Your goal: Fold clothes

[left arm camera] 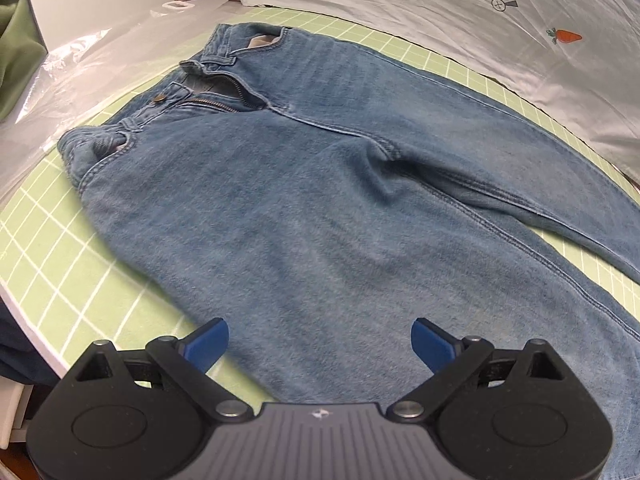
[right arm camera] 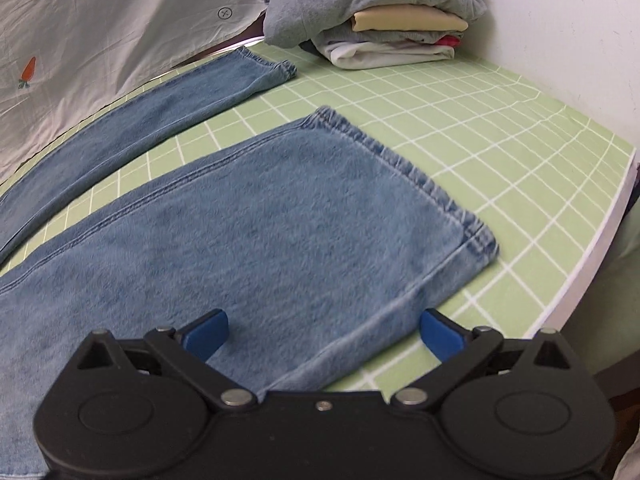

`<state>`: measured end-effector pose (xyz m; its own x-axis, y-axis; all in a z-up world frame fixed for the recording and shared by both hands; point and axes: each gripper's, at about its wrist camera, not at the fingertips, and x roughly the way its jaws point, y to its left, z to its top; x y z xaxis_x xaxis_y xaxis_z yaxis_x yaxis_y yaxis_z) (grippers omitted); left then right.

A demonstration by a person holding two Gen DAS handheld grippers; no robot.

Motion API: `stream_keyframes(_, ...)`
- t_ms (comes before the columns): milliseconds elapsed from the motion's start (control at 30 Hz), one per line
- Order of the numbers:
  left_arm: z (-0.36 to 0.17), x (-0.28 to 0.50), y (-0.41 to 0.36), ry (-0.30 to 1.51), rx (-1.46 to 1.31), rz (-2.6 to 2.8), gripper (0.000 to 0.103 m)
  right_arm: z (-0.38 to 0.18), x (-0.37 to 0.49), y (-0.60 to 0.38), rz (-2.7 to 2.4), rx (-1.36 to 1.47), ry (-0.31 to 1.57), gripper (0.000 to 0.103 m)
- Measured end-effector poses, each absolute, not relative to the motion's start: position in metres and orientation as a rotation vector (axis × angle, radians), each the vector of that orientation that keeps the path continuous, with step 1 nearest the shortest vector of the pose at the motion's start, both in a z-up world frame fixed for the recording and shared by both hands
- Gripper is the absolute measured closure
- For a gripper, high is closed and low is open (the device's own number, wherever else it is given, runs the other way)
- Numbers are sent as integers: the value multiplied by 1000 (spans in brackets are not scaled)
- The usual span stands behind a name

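The jeans (left arm camera: 320, 200) lie flat lengthwise: waistband ahead of my empty, spread left claw (left arm camera: 320, 344), near-leg hem (right arm camera: 400, 168) ahead of my empty, spread right claw (right arm camera: 324, 334).

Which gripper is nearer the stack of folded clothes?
Right. The right gripper hovers open over the blue denim jeans' hem end, facing the stack of folded clothes; the left gripper faces the waistband end.

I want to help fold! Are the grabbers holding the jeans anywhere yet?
No. Both the left gripper and the right gripper have their jaws wide open above the jeans, gripping nothing. The jeans lie flat on the green grid mat.
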<state>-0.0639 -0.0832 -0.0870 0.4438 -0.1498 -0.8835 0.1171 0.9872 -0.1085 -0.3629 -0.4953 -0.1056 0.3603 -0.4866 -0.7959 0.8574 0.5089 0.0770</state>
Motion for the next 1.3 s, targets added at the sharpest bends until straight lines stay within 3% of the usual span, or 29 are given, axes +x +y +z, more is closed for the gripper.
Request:
stream_keyframes(500,-94,-37,-7,1096,-177,-39,5,-105,-339,-467,-949,540,815,0)
stream_keyframes(1133,-122,70,113,1066,-460,178,6,-106,-316,-471,-1190,645,781,0)
stream_keyframes(1233,-123,78,114,1053,-470,171,7,-106,-312,-476,-1237,686,782,0)
stream_keyframes(1300,-123,82,115,1028,-475,168,19,-105,-310,-480,-1265,719,780,0)
